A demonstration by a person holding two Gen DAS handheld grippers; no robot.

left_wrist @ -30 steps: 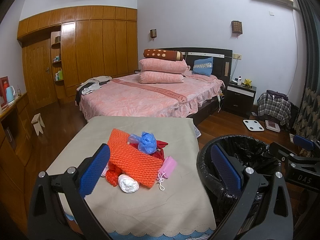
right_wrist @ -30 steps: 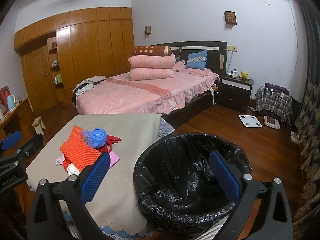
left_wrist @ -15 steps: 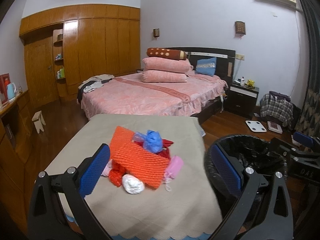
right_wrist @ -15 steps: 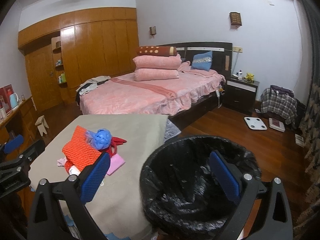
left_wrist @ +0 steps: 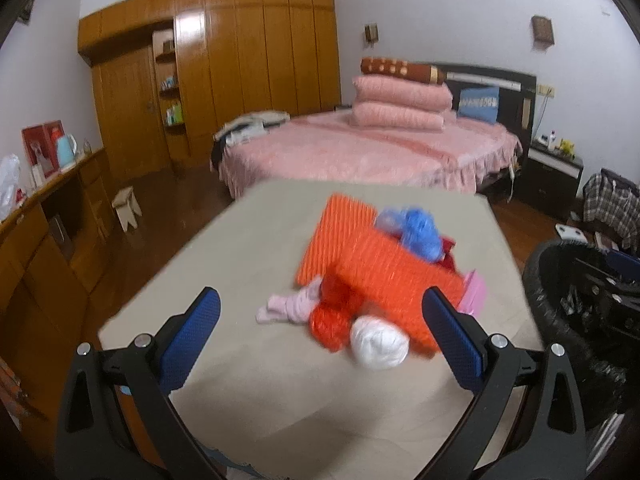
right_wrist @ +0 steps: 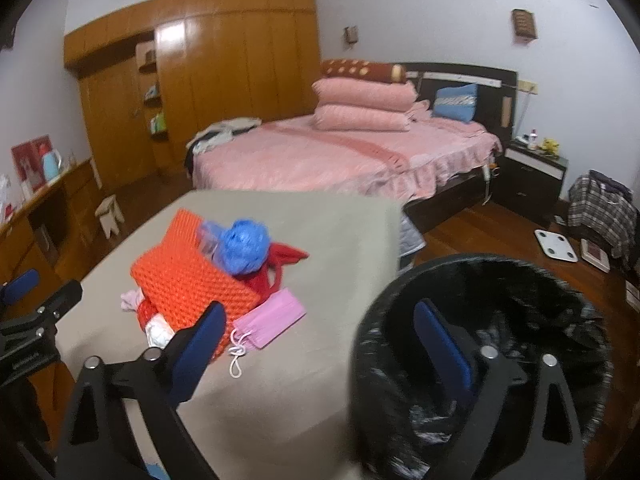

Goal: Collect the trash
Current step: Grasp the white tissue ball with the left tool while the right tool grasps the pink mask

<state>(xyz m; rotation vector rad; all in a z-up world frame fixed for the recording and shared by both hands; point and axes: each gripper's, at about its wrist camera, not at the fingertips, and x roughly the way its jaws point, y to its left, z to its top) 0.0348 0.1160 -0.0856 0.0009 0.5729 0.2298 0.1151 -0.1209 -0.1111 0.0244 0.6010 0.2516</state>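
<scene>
Orange mesh bag [left_wrist: 372,268] mid-table [left_wrist: 240,360] — left fingers [left_wrist: 192,332] spread, bin [right_wrist: 500,280] alongside

Matt beige cloth tabletop [left_wrist: 248,364]; coarse orange mesh [left_wrist: 384,272] ahead of left tongs [left_wrist: 320,338]; glossy black plastic bin liner [right_wrist: 520,300] around right tongs [right_wrist: 324,344].

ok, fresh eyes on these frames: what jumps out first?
The bright orange mesh bag in a trash pile mid-table, with a blue plastic wad on top and a white ball at its near edge. Then the black-lined bin right of the table. Both grippers, left and right, are open and empty.
</scene>
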